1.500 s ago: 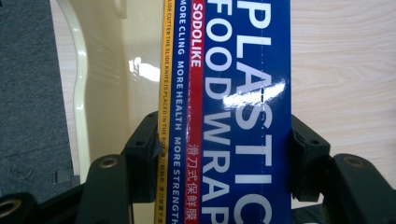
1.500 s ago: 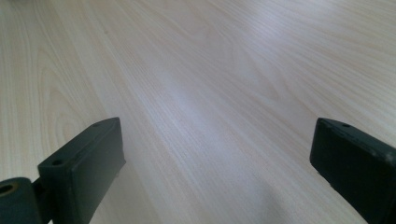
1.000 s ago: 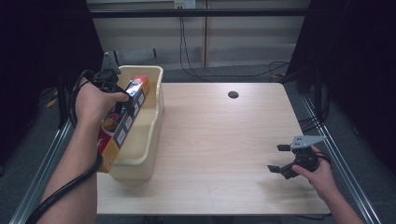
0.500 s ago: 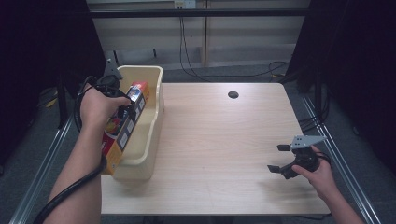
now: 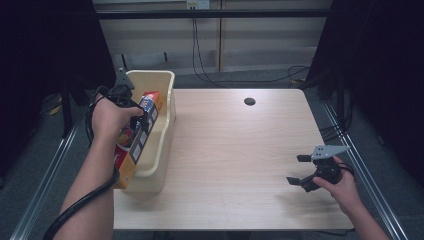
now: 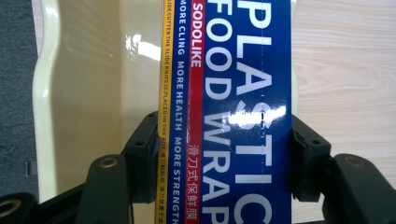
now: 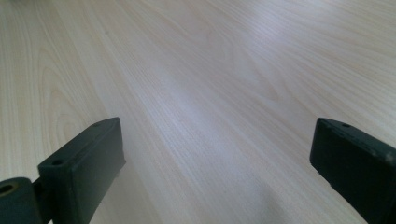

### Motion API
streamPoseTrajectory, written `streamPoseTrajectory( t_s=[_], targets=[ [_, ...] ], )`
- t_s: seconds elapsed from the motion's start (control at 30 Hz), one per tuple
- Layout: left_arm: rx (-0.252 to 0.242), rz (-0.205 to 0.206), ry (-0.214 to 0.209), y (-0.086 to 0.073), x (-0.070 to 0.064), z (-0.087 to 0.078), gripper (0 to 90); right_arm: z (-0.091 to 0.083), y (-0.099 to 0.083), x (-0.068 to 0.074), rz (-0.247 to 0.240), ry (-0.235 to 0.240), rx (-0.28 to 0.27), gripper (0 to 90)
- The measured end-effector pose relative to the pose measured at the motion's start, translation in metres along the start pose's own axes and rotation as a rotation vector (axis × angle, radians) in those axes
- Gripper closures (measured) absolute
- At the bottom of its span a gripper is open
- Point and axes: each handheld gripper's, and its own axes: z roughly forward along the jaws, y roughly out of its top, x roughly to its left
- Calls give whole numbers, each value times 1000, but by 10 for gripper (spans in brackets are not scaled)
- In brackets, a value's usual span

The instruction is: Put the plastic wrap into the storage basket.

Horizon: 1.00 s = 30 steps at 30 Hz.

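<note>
Now the plastic wrap box [image 6: 229, 112] sits deeper in the cream tub [image 5: 160, 150], carried by the left gripper [image 6: 219, 154].

Over the last second the left gripper has slid the long box forward along the tub, away from the person, so less of it hangs out past the near rim. Its jaws stay clamped across the box's width, the tub wall just to their left and bare table [image 5: 240, 150] to their right. That suggests a put-away step nearly done, with release likely next. Well apart, the right gripper [image 5: 306, 170] rests over the table, jaws spread wide and holding nothing.
</note>
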Motion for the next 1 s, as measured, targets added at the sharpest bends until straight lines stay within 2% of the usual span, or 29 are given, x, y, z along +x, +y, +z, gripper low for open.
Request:
streamPoseTrajectory(
  t_s=[0.1,0.33,0.5,0.6,0.73,0.93,1.0],
  targets=[
    [6,-9,-11,1,1,4,404,0,0,0,-1,-4,2,26],
    [20,-10,10,1,1,12,404,0,0,0,0,-2,-1,26],
    [32,-22,-2,0,1,17,404,0,0,0,-1,-6,0,26],
    [43,-12,5,0,1,19,403,0,0,0,-2,-4,-1,26],
    [50,-23,10,-1,2,22,403,0,0,0,-1,-5,2,26],
    [59,-27,-3,-2,2,26,402,1,-1,0,-5,-4,4,26],
    [63,-24,6,-2,2,27,402,1,-1,1,-4,-1,4,26]
  ],
)
